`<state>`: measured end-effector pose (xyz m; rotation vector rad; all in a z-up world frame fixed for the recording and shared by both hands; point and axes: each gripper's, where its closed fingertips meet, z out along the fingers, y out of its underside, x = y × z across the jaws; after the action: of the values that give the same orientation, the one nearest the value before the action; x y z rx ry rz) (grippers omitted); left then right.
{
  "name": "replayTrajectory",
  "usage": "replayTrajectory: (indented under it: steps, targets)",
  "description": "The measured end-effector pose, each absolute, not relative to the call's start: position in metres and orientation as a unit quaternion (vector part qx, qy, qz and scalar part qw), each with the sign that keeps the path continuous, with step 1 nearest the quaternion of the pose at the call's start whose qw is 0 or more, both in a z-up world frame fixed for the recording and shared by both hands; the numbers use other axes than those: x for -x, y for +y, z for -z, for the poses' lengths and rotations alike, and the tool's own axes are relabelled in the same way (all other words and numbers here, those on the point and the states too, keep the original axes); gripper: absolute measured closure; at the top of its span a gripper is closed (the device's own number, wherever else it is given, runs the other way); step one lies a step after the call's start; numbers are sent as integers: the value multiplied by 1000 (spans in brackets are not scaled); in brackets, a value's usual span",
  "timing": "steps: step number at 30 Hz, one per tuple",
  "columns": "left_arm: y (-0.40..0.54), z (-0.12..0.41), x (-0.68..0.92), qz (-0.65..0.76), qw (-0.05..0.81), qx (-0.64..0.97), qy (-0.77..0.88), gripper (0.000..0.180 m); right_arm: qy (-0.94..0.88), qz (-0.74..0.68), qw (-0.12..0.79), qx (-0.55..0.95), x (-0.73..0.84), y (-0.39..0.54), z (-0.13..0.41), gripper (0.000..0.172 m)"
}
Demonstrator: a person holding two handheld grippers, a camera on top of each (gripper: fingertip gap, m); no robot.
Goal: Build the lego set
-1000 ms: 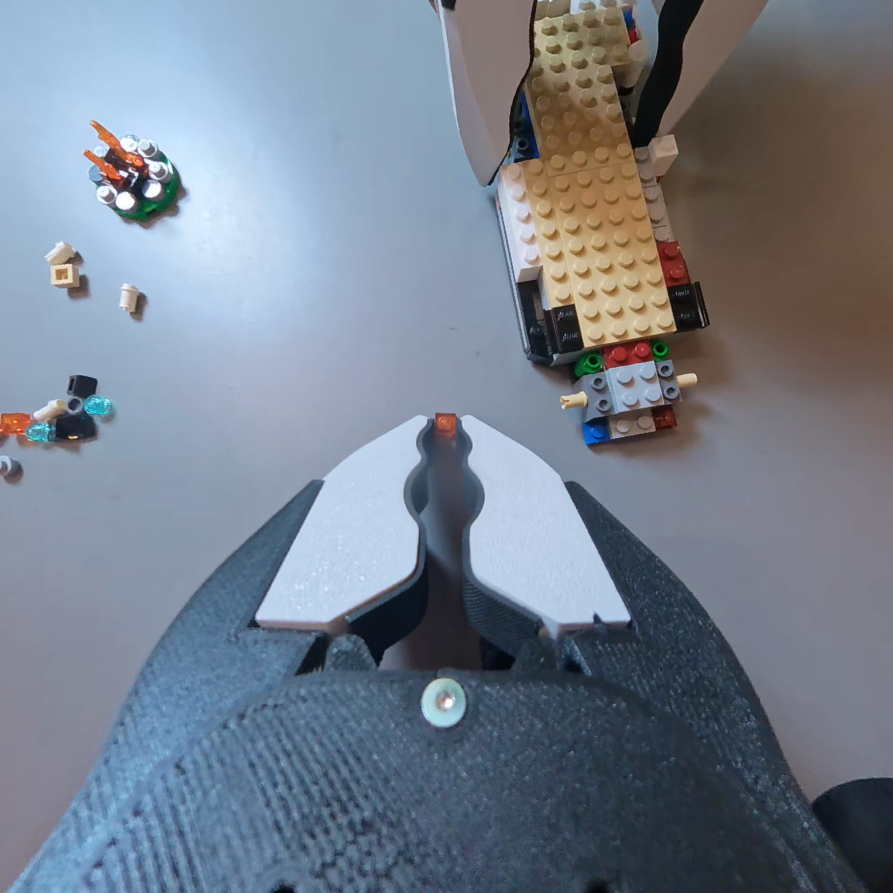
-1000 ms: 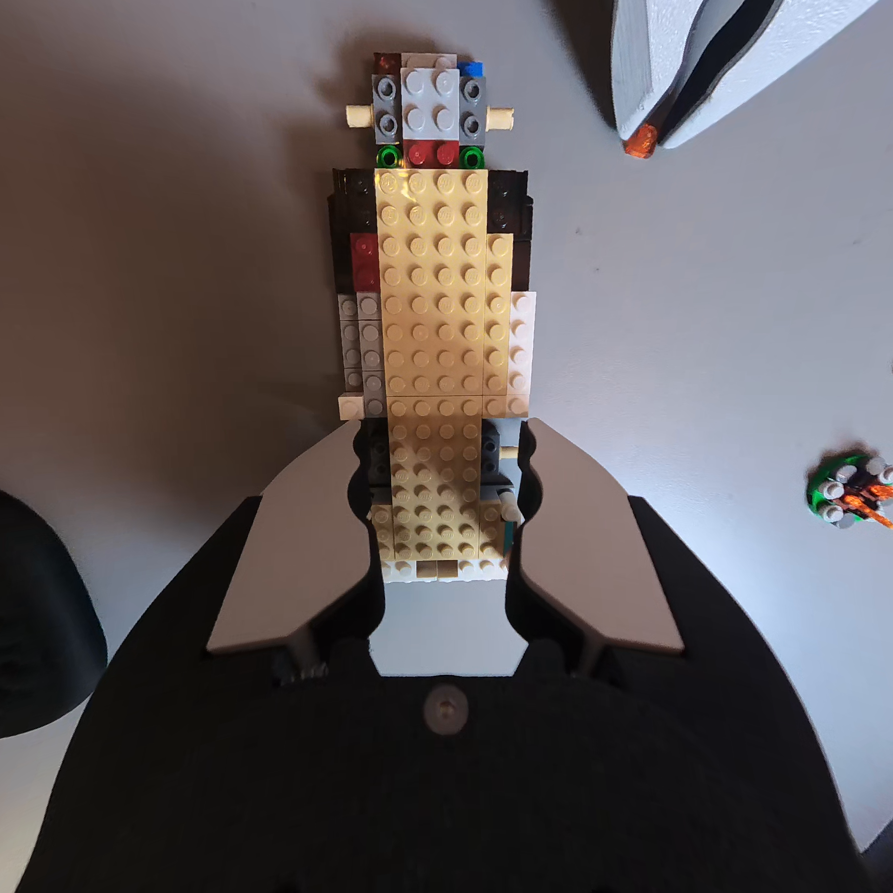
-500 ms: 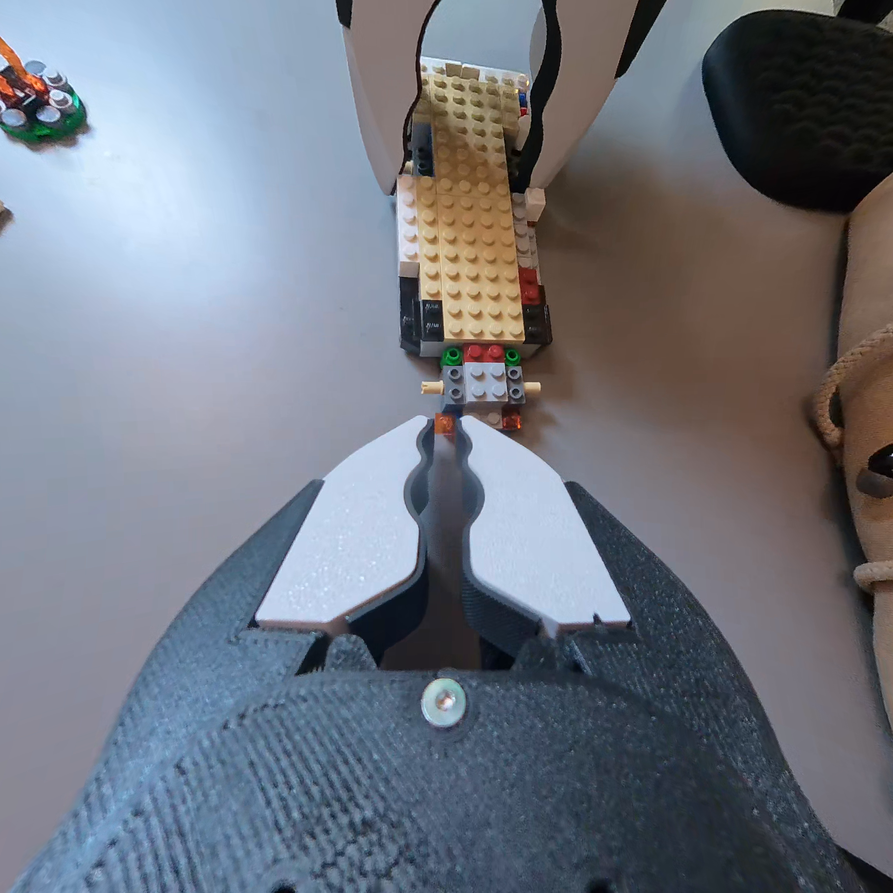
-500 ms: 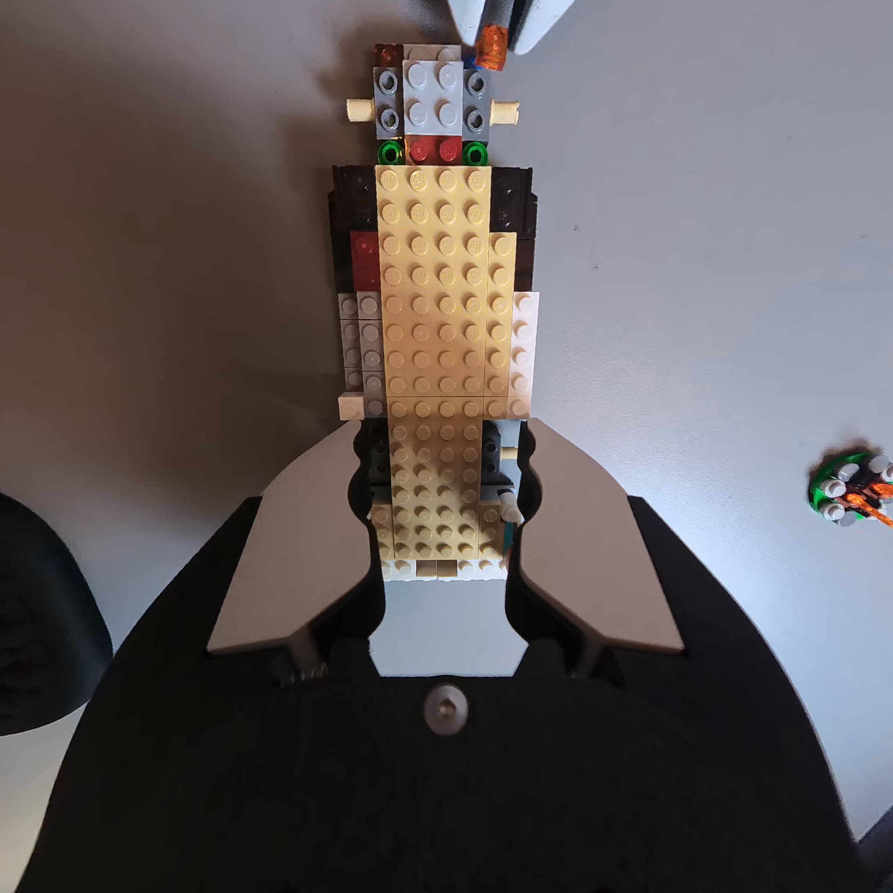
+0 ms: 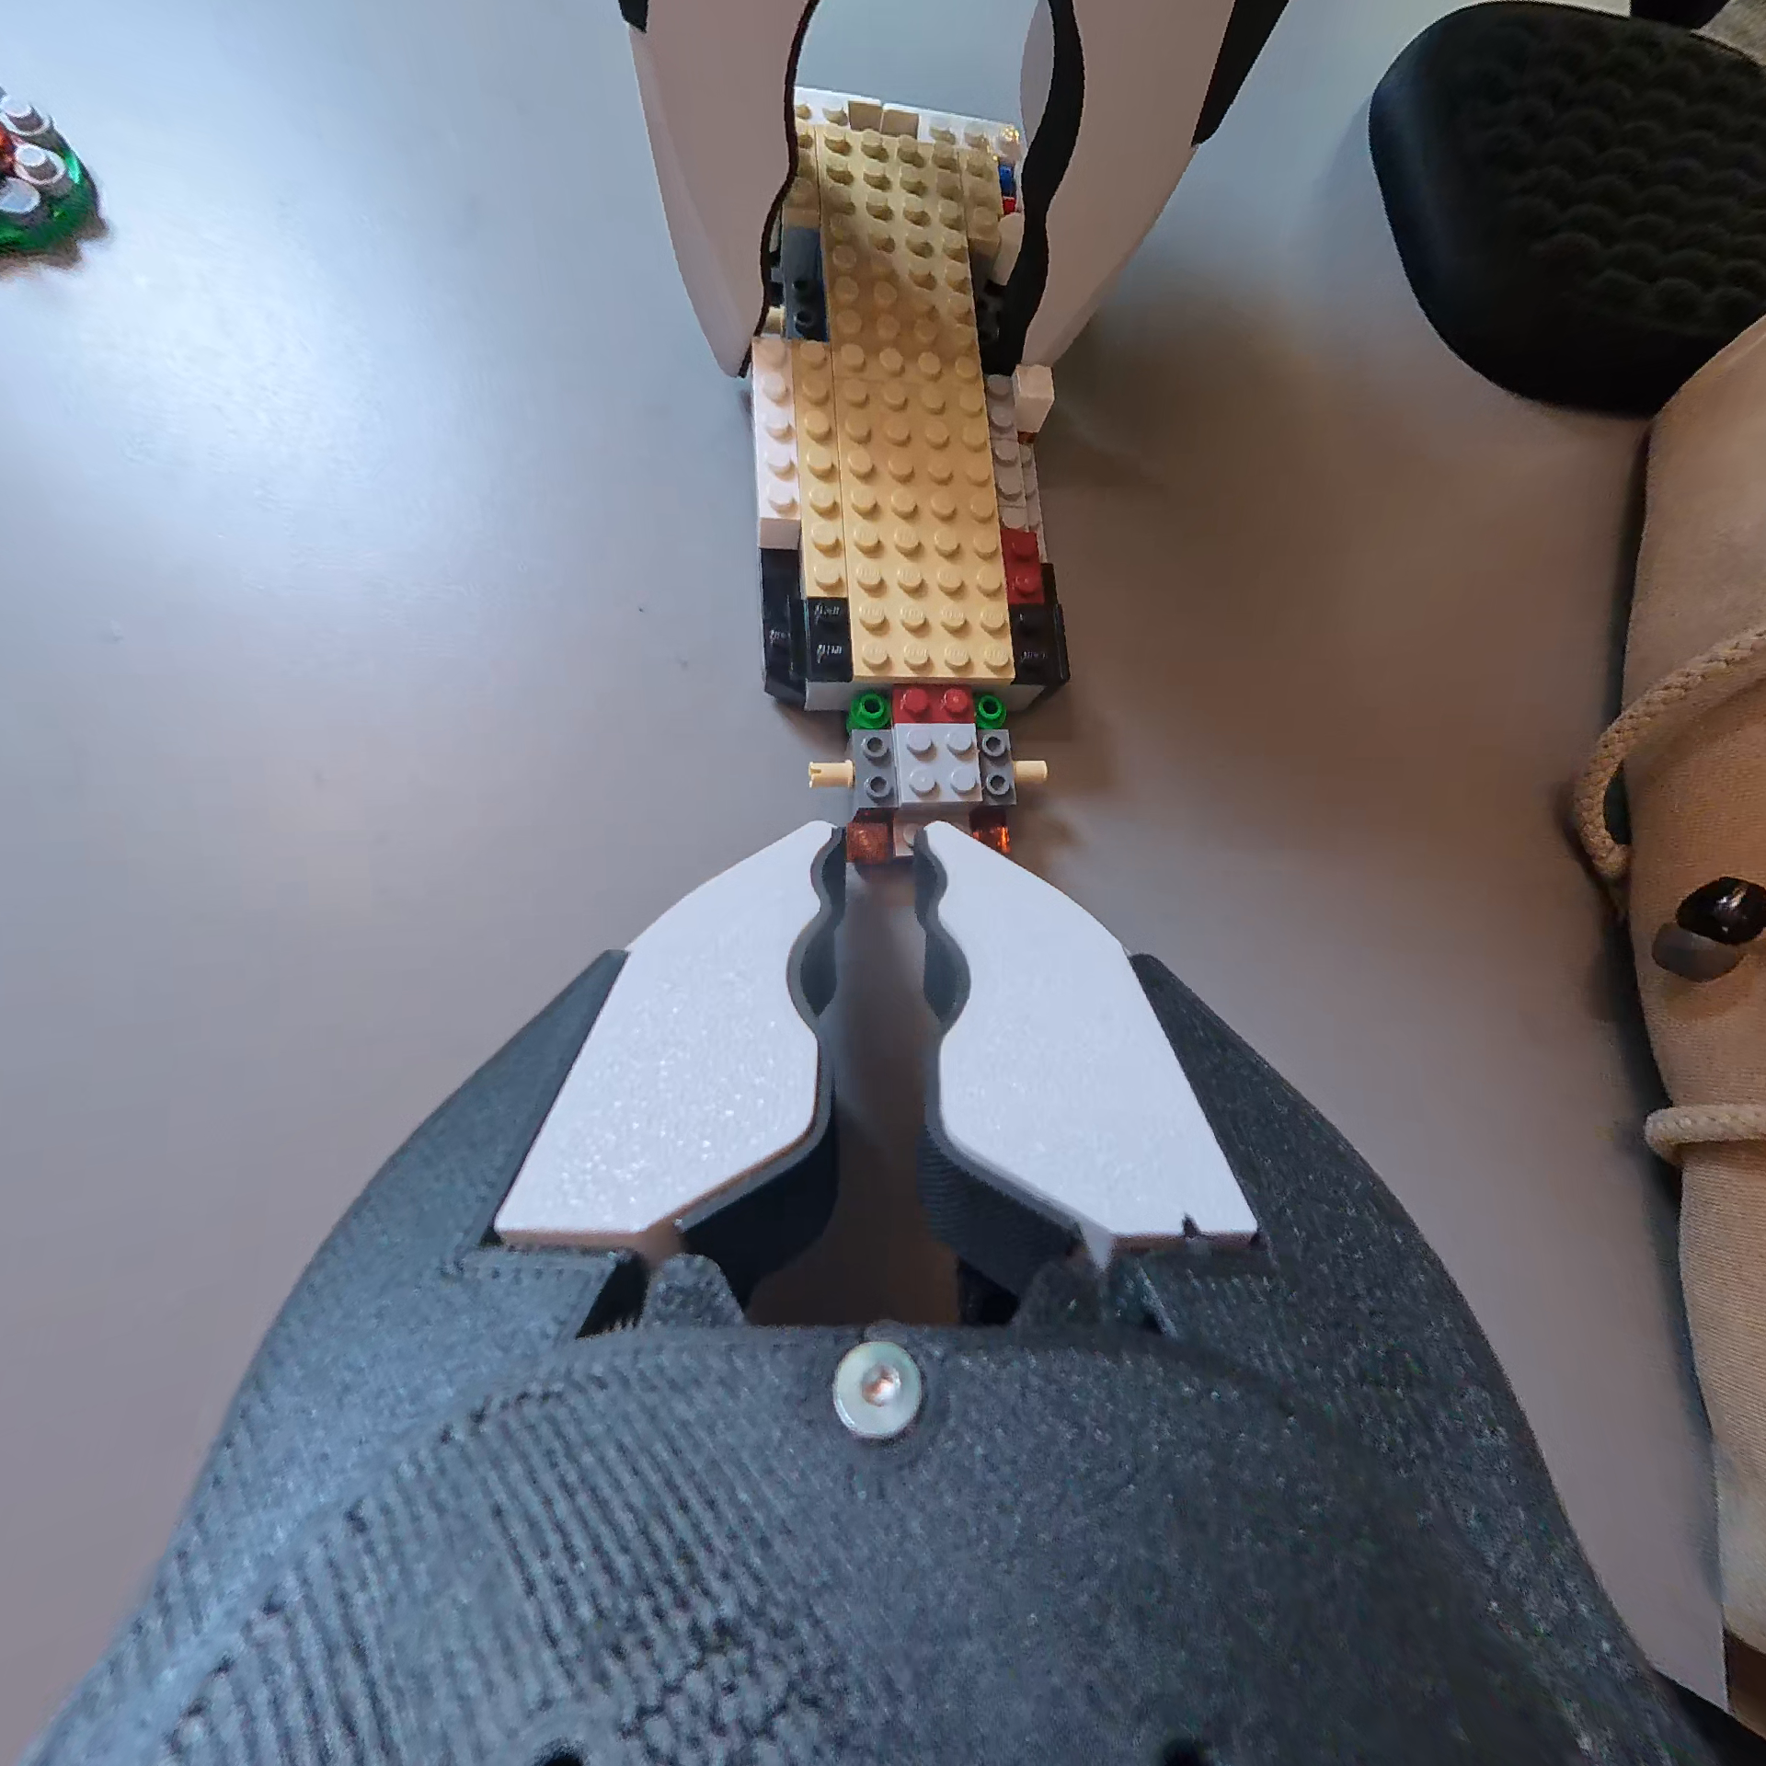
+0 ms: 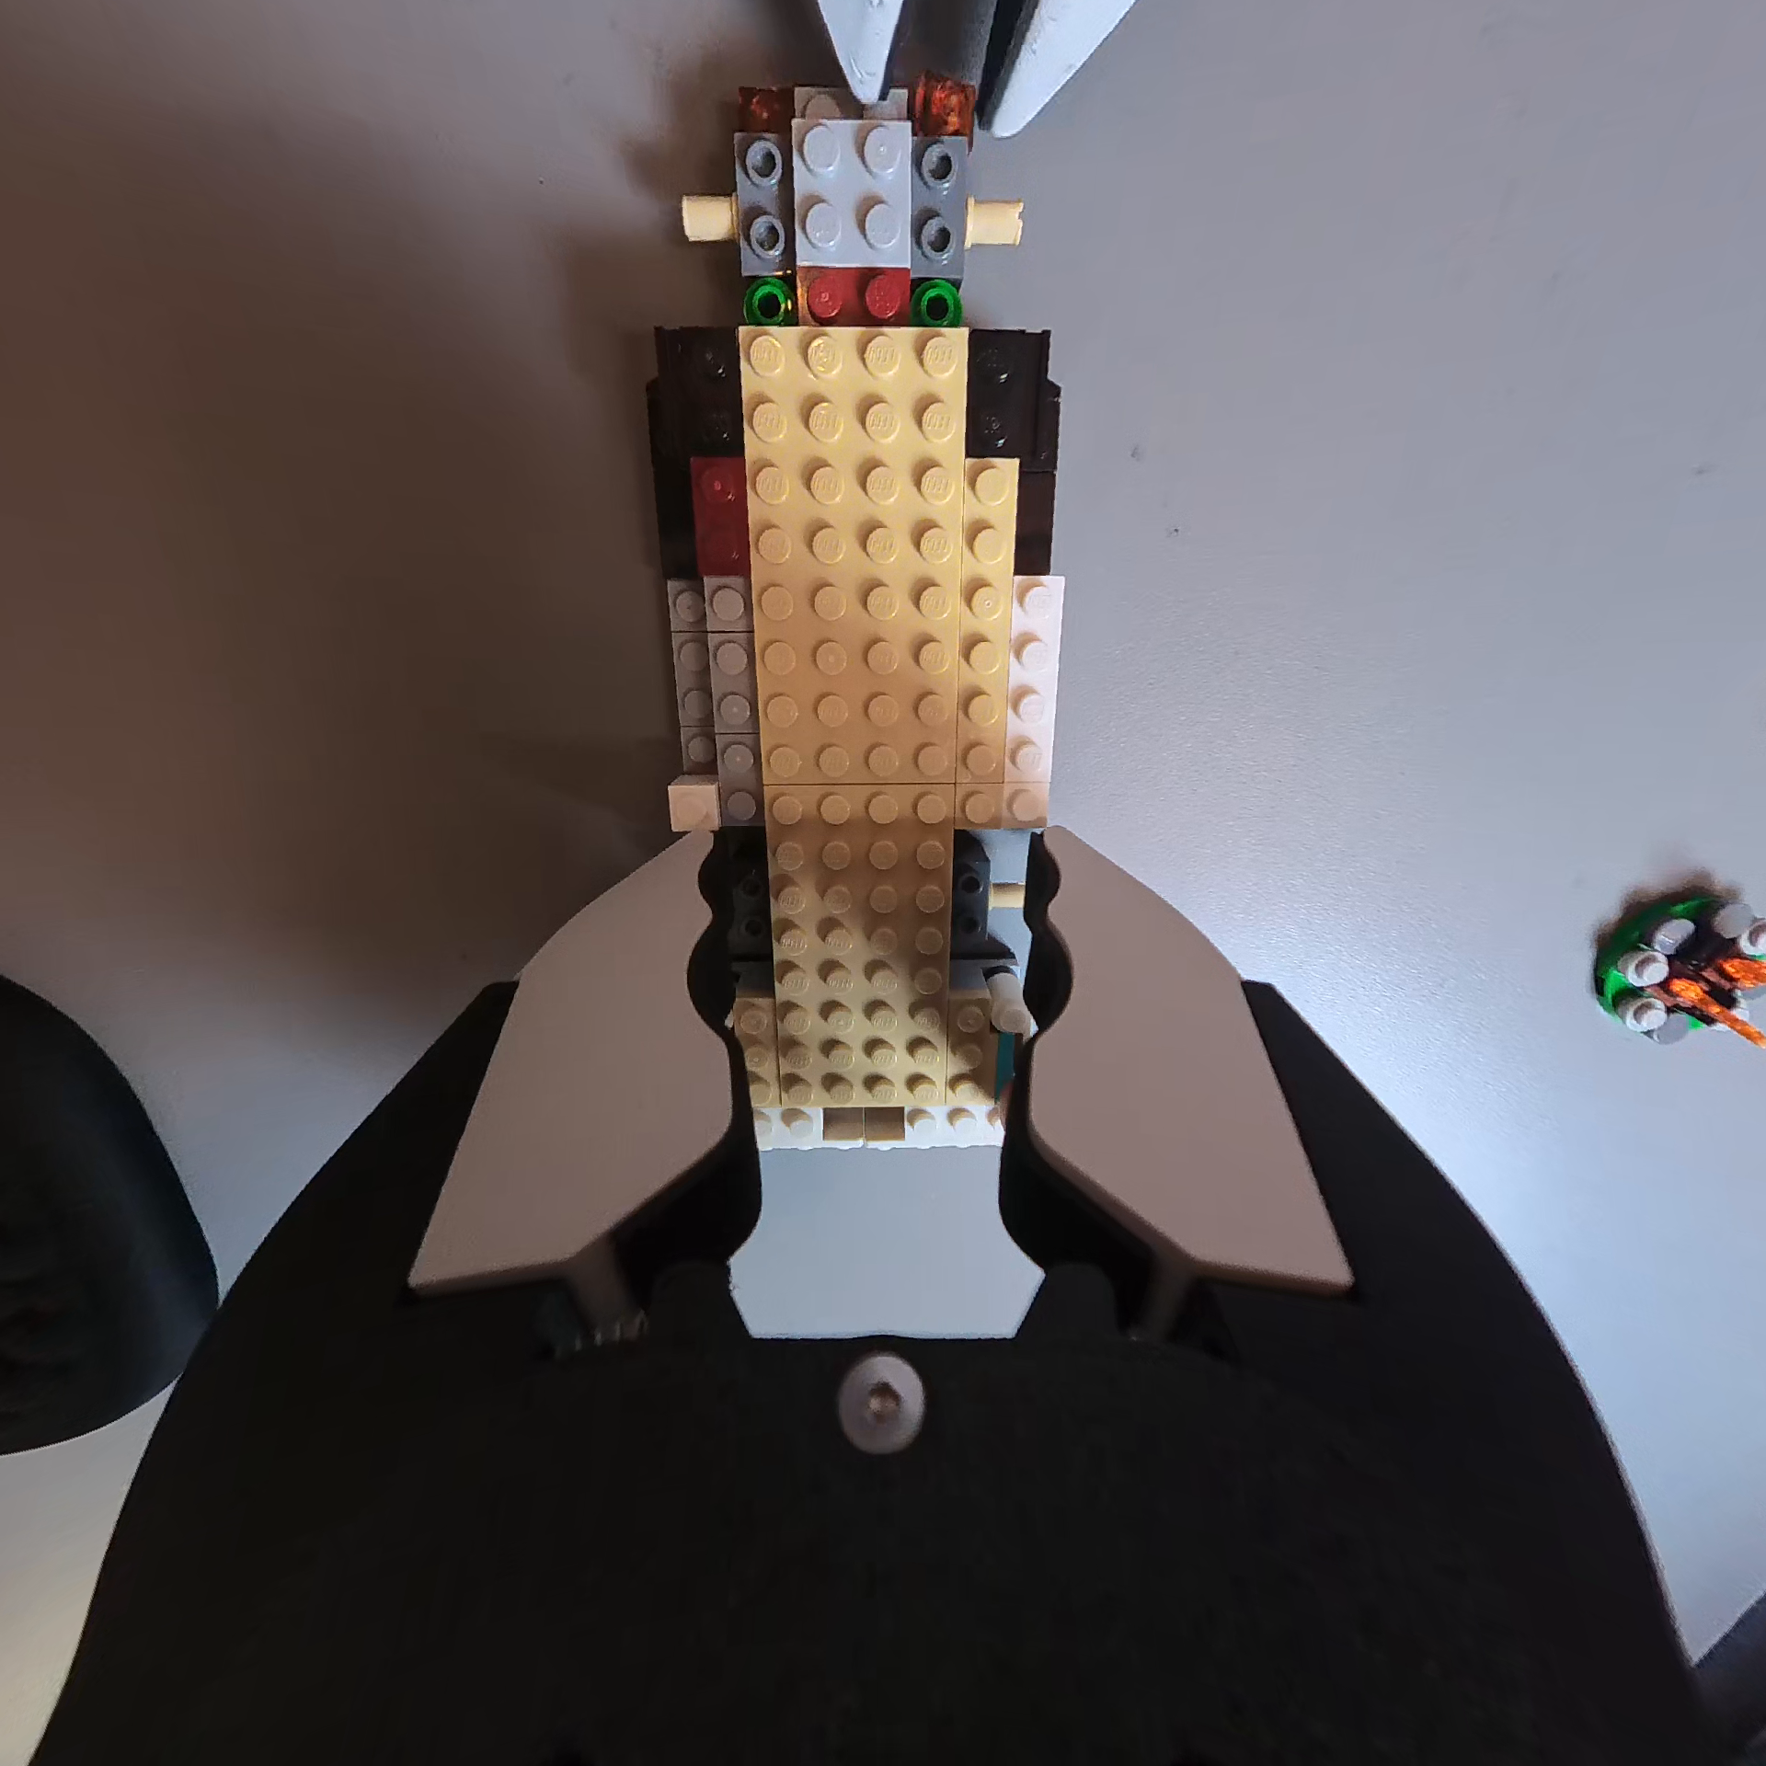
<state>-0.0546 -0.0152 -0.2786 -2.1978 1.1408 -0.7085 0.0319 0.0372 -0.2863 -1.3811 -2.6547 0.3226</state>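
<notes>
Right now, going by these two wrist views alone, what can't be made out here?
- Left wrist view: the brick model's far end is hidden between the right gripper's fingers.
- Left wrist view: whether the orange piece is seated; the left gripper's fingertips crowd it.
- Right wrist view: the left gripper is cut by the top edge.
- Left wrist view: the green round piece and the beige fabric thing are cut by the edges.

**Bystanders on the grey table**

A green round studded piece (image 6: 1682,965) with orange flame parts lay well off to one side of the table (image 5: 334,573). A black textured cushion (image 5: 1567,191) and beige corded fabric (image 5: 1701,1099) edged the other.
</notes>
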Motion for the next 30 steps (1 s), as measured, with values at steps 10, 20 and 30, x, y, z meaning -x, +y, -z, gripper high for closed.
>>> replayTrajectory:
  steps: [10, 20, 30]
  targets:
    - [-18, 278, 52, 267, 277, 818, 427, 162, -882, -103, 68, 454, -31, 38, 286, 113]
    - [-19, 274, 53, 264, 295, 812, 428, 155, -882, -110, 77, 452, -23, 34, 278, 99]
    - [-24, 271, 63, 262, 324, 806, 420, 153, -875, -133, 51, 462, -15, 15, 271, 90]
